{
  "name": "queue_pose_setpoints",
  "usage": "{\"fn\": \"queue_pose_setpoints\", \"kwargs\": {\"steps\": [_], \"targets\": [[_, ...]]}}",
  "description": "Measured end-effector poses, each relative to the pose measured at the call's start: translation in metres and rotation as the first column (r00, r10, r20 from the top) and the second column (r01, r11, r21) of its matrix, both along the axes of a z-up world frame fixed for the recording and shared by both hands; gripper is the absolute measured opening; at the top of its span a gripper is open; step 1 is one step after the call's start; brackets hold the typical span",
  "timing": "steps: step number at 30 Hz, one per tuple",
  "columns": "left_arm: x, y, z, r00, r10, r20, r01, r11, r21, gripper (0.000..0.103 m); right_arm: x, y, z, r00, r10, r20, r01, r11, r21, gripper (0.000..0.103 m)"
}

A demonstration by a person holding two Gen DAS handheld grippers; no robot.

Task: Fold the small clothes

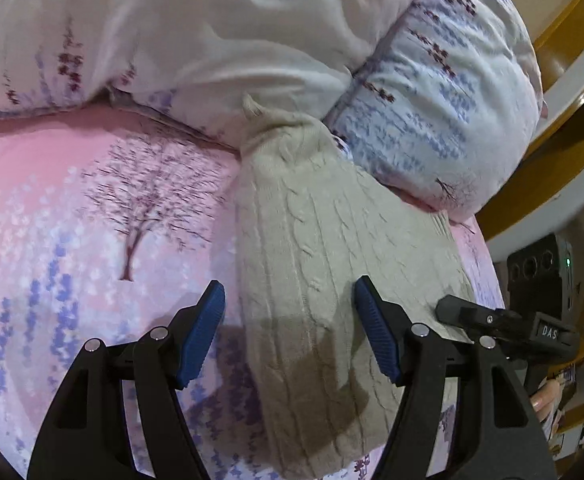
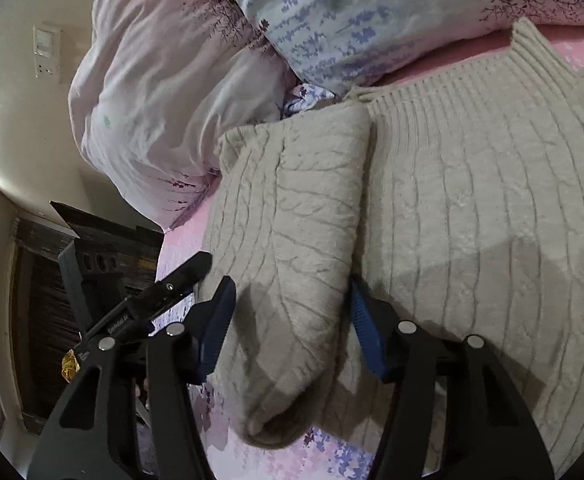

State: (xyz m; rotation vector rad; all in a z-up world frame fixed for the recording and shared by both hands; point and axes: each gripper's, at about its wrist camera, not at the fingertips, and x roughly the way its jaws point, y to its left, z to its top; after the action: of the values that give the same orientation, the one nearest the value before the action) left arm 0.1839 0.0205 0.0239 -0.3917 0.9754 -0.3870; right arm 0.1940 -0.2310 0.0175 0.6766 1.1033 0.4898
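1. From my left wrist camera, my left gripper (image 1: 289, 330) has its two blue pads spread wide apart with nothing between them. It hangs over the near end of the beige cable-knit sweater (image 1: 332, 248). The left pad is over the sheet beside the sweater's edge, and the right pad is over the knit itself.
2. In the same view, the sweater lies on the pink floral bedsheet (image 1: 71, 220) as a long strip running away from me. Its far tip reaches the rumpled duvet (image 1: 219, 40) and the pillow (image 1: 444, 112) behind it.
3. Still in that view, my right gripper (image 1: 472, 316) shows at the sweater's right edge, low against the knit. Whether it touches the fabric I cannot tell from here.
4. From my right wrist camera, my right gripper (image 2: 292, 328) is spread open and straddles the folded-over sleeve (image 2: 292, 220) of the sweater, one blue pad on each side of it. The pads are not pressed on the cloth.
5. In this view, the sleeve lies doubled over the left part of the sweater's body (image 2: 492, 200), which spreads flat to the right of it with its ribbed neck end toward the pillow (image 2: 352, 20).
6. Left of the sleeve, beyond the sheet's edge, stands a dark device with round openings (image 2: 91, 268). A wall switch plate (image 2: 45, 52) sits higher up on the wall there.
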Motion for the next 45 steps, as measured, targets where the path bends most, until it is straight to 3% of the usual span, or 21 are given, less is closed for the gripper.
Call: {"fn": "queue_pose_setpoints", "kwargs": {"steps": [5,6,9,12,14,16,19,21,24,25,29,32,34,36,37,38,40,45], "targets": [[-0.003,-0.011,0.0,1.0,-0.025,0.001,0.025,1.0,0.001,0.068,0.01,0.012,-0.007,0.999,0.036,-0.014,-0.035,0.998,0.048,0.034],[-0.003,-0.013,0.001,1.0,-0.023,0.002,0.023,1.0,0.002,0.068,0.012,0.014,-0.009,0.999,0.036,-0.011,-0.035,0.998,0.053,0.02],[-0.004,-0.014,0.005,1.0,-0.015,-0.004,0.015,1.0,-0.014,0.068,0.011,0.015,-0.006,0.999,0.018,0.037,-0.02,0.999,0.033,0.016],[-0.003,-0.017,0.012,1.0,-0.011,0.005,0.011,0.998,-0.057,0.074,0.003,0.011,0.029,0.987,0.006,0.163,0.004,0.998,-0.059,0.015],[-0.006,-0.017,0.02,1.0,-0.011,0.029,0.014,0.996,-0.085,0.077,-0.004,0.003,0.056,0.971,-0.012,0.241,0.042,0.992,-0.118,0.014],[-0.01,-0.019,0.028,0.998,-0.022,0.057,0.028,0.995,-0.098,0.078,-0.019,-0.014,0.091,0.934,-0.049,0.354,0.126,0.972,-0.198,0.014],[-0.014,-0.031,0.033,0.995,-0.054,0.08,0.06,0.995,-0.075,0.078,-0.04,-0.049,0.105,0.905,-0.128,0.405,0.238,0.943,-0.232,0.014],[-0.015,-0.041,0.03,0.995,-0.079,0.067,0.084,0.993,-0.077,0.078,-0.045,-0.076,0.085,0.923,-0.191,0.336,0.285,0.923,-0.259,0.015],[-0.014,-0.053,0.021,0.993,-0.113,0.026,0.115,0.988,-0.102,0.078,-0.043,-0.093,0.035,0.964,-0.214,0.16,0.255,0.918,-0.304,0.015],[-0.014,-0.056,0.018,0.992,-0.124,0.015,0.124,0.986,-0.109,0.078,-0.045,-0.095,0.025,0.966,-0.218,0.14,0.251,0.92,-0.302,0.015],[-0.016,-0.071,0.014,0.989,-0.149,0.0,0.148,0.985,-0.093,0.078,-0.051,-0.099,0.027,0.959,-0.23,0.164,0.265,0.934,-0.239,0.015],[-0.016,-0.077,0.014,0.988,-0.157,0.003,0.157,0.983,-0.095,0.078,-0.057,-0.098,0.034,0.954,-0.222,0.201,0.269,0.931,-0.247,0.015],[-0.016,-0.083,0.013,0.986,-0.166,0.002,0.165,0.983,-0.075,0.078,-0.058,-0.099,0.026,0.959,-0.22,0.18,0.267,0.915,-0.302,0.017],[-0.016,-0.088,0.011,0.985,-0.172,-0.007,0.171,0.983,-0.068,0.078,-0.058,-0.107,0.02,0.96,-0.235,0.151,0.269,0.921,-0.281,0.023],[-0.017,-0.09,0.01,0.984,-0.178,-0.009,0.177,0.982,-0.071,0.078,-0.059,-0.113,0.022,0.955,-0.257,0.149,0.287,0.928,-0.239,0.029],[-0.016,-0.092,0.009,0.984,-0.179,-0.009,0.178,0.982,-0.069,0.078,-0.061,-0.118,0.025,0.948,-0.279,0.156,0.308,0.926,-0.216,0.042],[-0.014,-0.096,0.009,0.983,-0.181,-0.013,0.18,0.981,-0.067,0.078,-0.06,-0.132,0.035,0.925,-0.326,0.195,0.358,0.92,-0.157,0.051],[-0.007,-0.101,0.004,0.985,-0.17,-0.03,0.168,0.983,-0.071,0.078,-0.033,-0.14,0.026,0.926,-0.352,0.136,0.372,0.912,-0.171,0.044]]}}
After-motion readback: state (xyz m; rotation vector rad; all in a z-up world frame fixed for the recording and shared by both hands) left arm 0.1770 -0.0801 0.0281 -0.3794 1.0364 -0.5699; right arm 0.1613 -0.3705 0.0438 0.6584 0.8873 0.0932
